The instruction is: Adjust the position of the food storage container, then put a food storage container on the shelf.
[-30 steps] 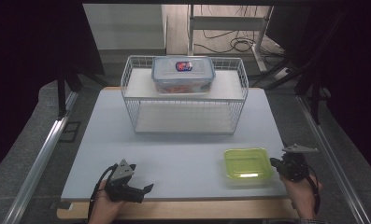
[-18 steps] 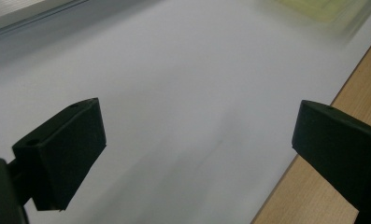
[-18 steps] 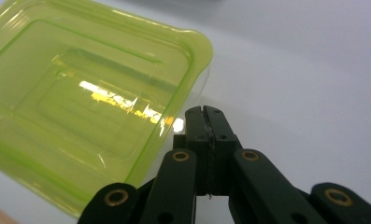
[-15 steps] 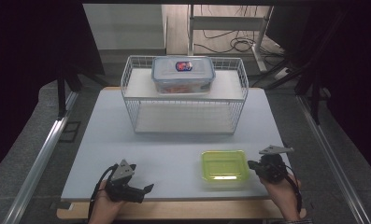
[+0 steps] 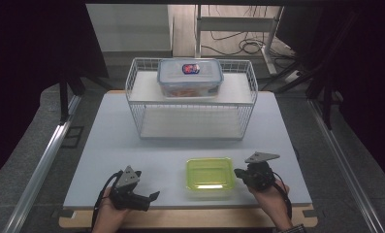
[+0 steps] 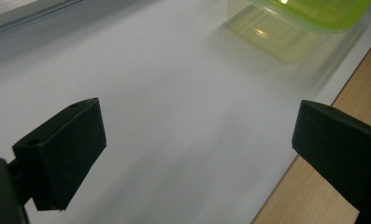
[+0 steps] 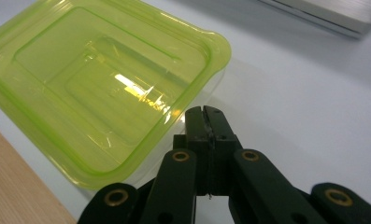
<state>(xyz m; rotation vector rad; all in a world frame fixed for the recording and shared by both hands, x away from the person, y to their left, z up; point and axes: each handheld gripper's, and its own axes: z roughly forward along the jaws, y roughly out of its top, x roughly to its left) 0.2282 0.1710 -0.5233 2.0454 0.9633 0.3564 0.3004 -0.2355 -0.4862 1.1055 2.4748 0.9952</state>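
High view: a white desk [image 5: 132, 145] with a wire basket [image 5: 192, 104] at the 12 o'clock side and, on the basket's upper shelf, a clear lidded box [image 5: 190, 77] bearing a red-and-blue label. Near the 6 o'clock edge of the desk lies a green container [image 5: 209, 175], shallow, translucent and closed with a green lid.

The right gripper [image 5: 239, 173] sits at 3 o'clock of the green container, its tip at the container's rim. In the right gripper view the jaws are pressed together, nothing between them, and their tips meet the container's near edge; whether they actually touch it cannot be told. The wooden border [image 7: 15, 186] of the desk shows at 7 o'clock in that view.

The left gripper [image 5: 153, 196] rests at 9 o'clock of the container, well apart from it, held in the person's left hand [image 5: 110, 213] at the desk's front edge. In the left gripper view its jaws stand wide apart over bare desk surface, with the green container at 1 o'clock, blurred.
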